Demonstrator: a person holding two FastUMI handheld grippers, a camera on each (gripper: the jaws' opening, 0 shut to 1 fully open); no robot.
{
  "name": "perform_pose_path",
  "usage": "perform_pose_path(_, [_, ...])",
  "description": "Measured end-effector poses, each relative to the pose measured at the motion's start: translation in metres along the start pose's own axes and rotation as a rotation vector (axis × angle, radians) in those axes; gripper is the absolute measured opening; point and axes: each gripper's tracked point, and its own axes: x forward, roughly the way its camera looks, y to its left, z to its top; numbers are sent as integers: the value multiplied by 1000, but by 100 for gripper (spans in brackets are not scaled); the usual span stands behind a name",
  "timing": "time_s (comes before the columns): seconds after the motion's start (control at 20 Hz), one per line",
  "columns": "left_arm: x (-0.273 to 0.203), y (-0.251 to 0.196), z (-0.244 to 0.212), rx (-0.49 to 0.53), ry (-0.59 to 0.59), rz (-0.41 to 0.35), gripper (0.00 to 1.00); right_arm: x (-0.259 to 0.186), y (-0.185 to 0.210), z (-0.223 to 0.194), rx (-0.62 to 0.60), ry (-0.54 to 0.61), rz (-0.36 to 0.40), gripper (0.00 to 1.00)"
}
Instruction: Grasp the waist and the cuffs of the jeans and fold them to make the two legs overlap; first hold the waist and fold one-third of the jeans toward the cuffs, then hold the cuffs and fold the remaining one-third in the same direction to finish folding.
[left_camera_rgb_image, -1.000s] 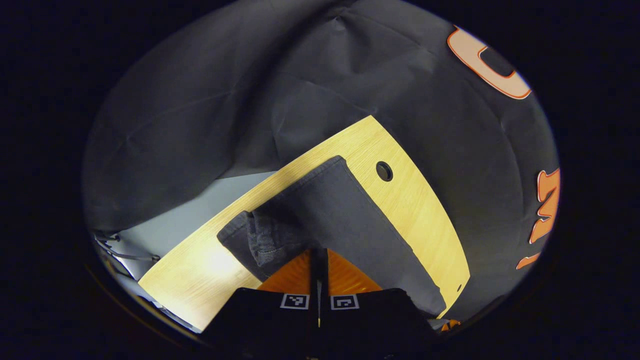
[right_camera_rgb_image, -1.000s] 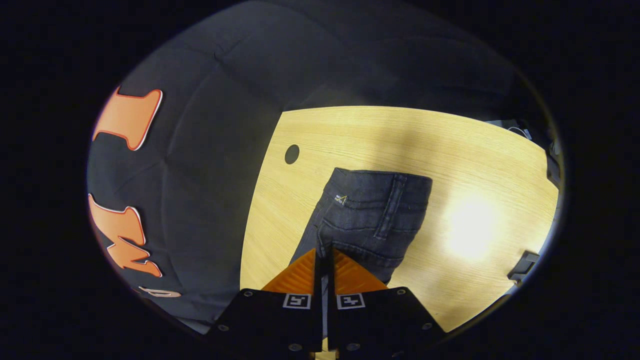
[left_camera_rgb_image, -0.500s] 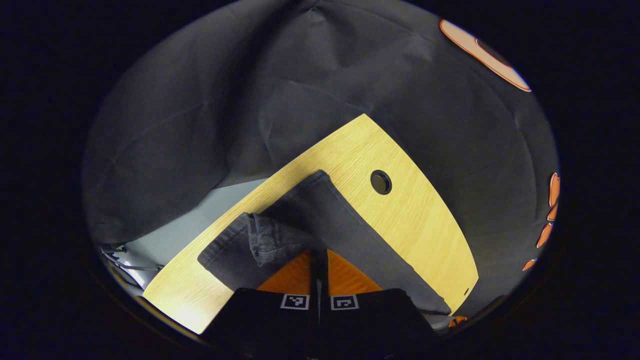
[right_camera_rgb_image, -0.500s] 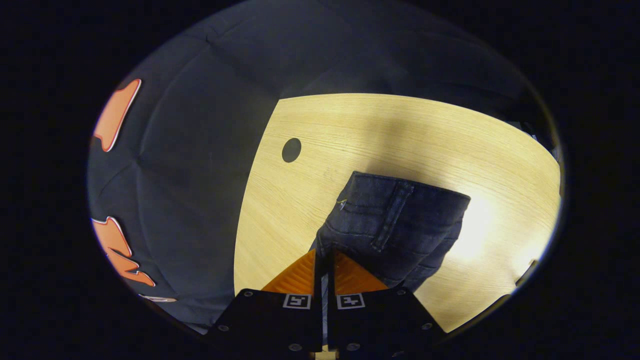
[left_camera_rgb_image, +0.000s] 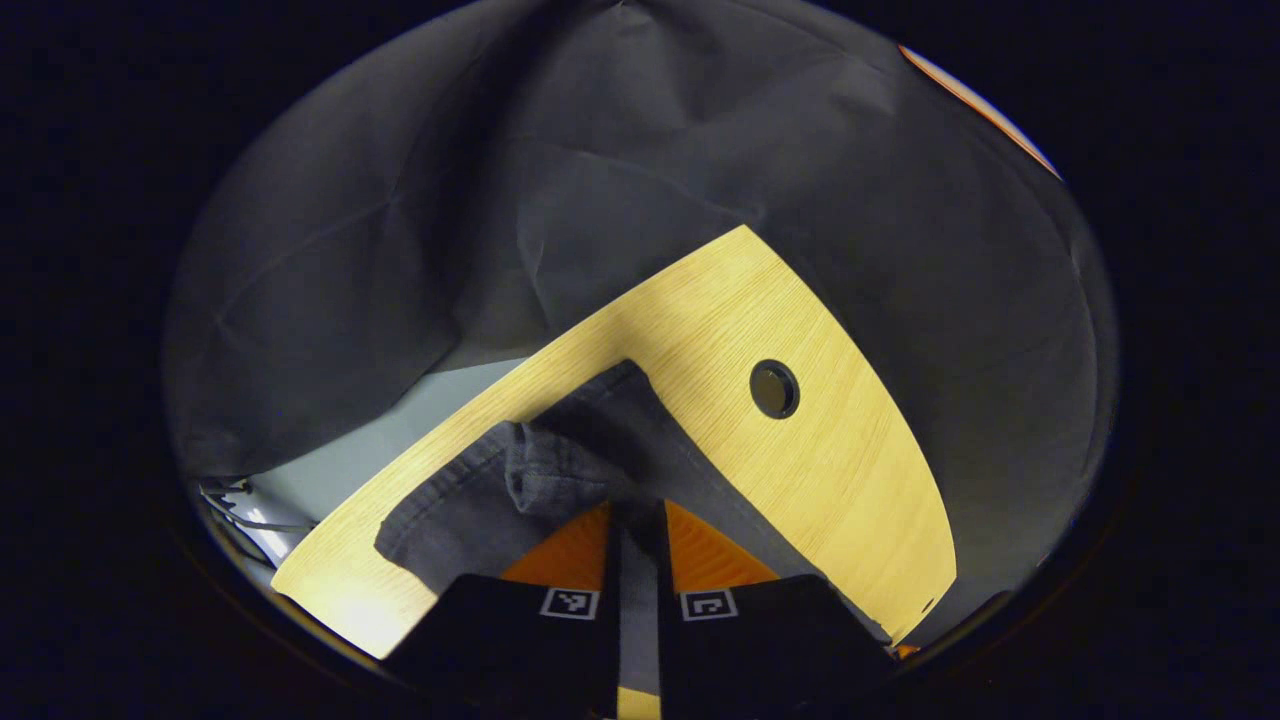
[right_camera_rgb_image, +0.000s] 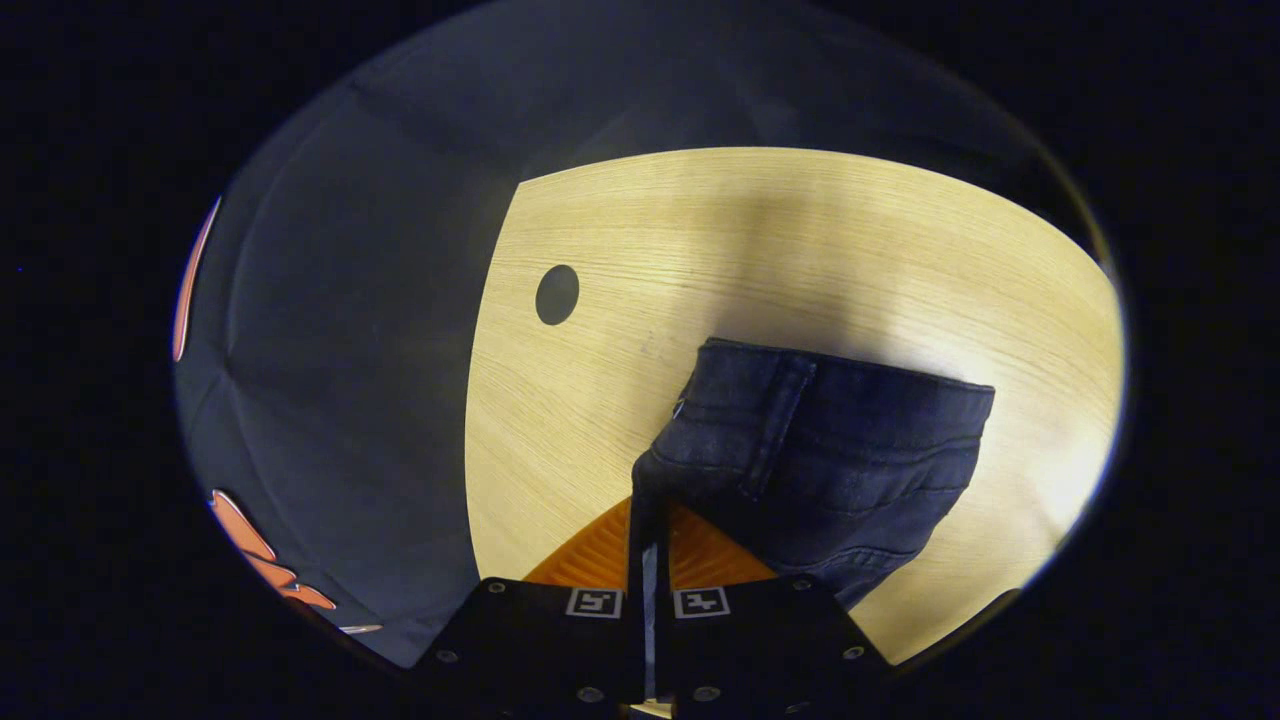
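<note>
The dark jeans (right_camera_rgb_image: 840, 450) lie on the pale wooden table (right_camera_rgb_image: 800, 250), with the waistband and a belt loop (right_camera_rgb_image: 775, 420) facing up just beyond my right gripper (right_camera_rgb_image: 648, 535). That gripper is shut on the near left edge of this waist part. In the left gripper view the jeans (left_camera_rgb_image: 470, 505) run away as a long dark strip, with a bunched, stitched hem (left_camera_rgb_image: 545, 470) on top. My left gripper (left_camera_rgb_image: 636, 530) is shut on the cloth, and dark fabric fills the narrow gap between its fingers.
A round cable hole (left_camera_rgb_image: 774, 388) pierces the table beside the jeans, and the hole (right_camera_rgb_image: 557, 294) sits left of the waist. Black booth cloth (left_camera_rgb_image: 600, 180) hangs behind the table. Grey floor and cables (left_camera_rgb_image: 240, 495) lie past the table's left edge.
The waist part has slid right and spread wider in the right gripper view. In the left gripper view the cloth has drawn nearer and lower left, and the finger gap looks slightly wider.
</note>
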Motion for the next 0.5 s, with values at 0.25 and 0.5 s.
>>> perform_pose_path(0.25, [-16, -18, 13, 83, -60, -73, 55, -28, 12, 12, -71, -53, 59, 23])
perform_pose_path(0.5, [-55, -44, 11, 226, -116, -113, 83, -53, -31, 13, -239, -97, -37, 70])
